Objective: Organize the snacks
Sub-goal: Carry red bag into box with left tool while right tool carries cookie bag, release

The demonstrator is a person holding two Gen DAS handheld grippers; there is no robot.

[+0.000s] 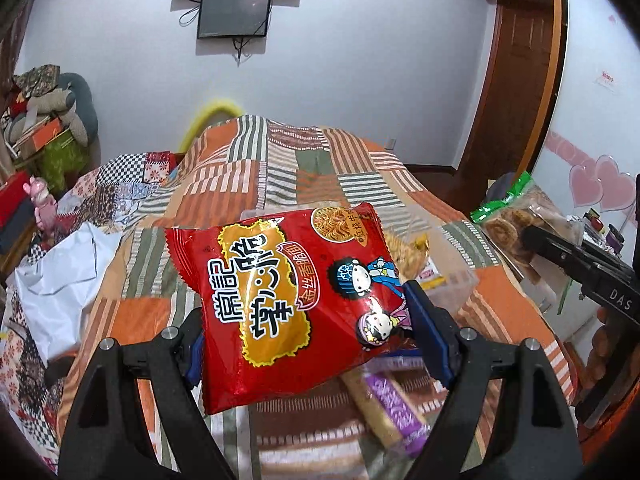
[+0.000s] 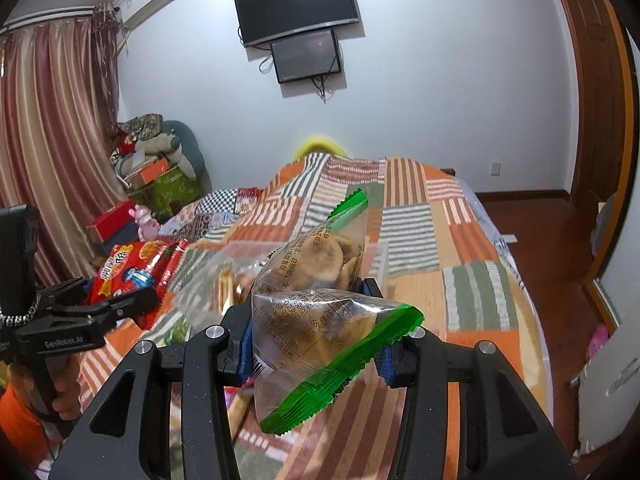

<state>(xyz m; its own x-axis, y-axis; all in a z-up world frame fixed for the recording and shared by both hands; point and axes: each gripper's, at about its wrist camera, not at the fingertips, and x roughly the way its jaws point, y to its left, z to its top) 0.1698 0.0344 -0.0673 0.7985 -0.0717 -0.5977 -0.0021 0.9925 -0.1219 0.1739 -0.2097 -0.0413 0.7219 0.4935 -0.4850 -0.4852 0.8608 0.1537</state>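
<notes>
Glossy foil packet [image 1: 288, 304], cloth quilt [image 1: 320, 168]

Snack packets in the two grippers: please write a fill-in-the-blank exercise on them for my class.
1. The left gripper holds a ____ noodle snack packet.
2. The right gripper holds a clear biscuit bag with ____ sealed ends.
3. Both packets are held above a patchwork ____.

Missing words: red; green; bedspread

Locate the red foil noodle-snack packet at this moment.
The red foil noodle-snack packet is clamped in the left claw, held above the patchwork bedspread; the right wrist view shows it at far left.
</notes>
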